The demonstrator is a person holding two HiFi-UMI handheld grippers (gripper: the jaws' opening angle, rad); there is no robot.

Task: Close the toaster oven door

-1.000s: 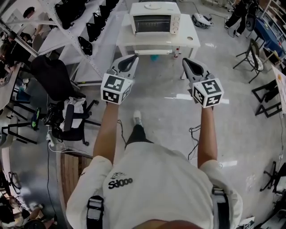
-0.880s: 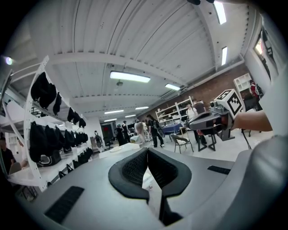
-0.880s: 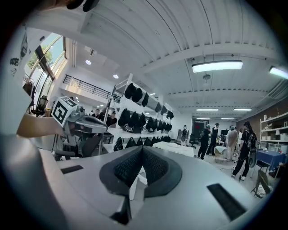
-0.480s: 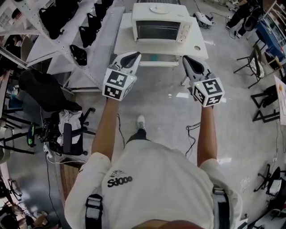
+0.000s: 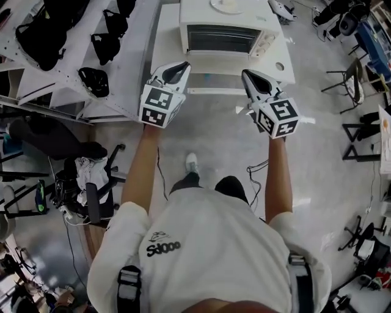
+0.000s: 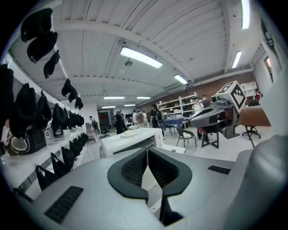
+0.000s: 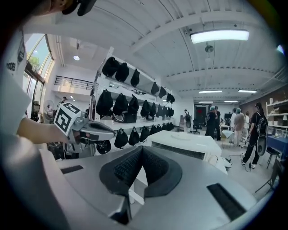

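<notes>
L hand-held gripper (image 5: 174, 70) & R hand-held gripper (image 5: 255, 79): jaws together, nothing held, both just short of the desk (image 5: 168, 40). The oven (image 5: 201, 15) sits on it straight ahead, btwn them, long axis left-right. Neither gripper is clearly nearer; door (image 5: 220, 38) looks shut, can't be sure.

A white table (image 5: 166, 49) stood on the grey floor (image 5: 214, 134). A white toaster oven (image 5: 227, 30) sat on top of it. A small round thing (image 5: 280, 65) lay near its right corner.
</notes>
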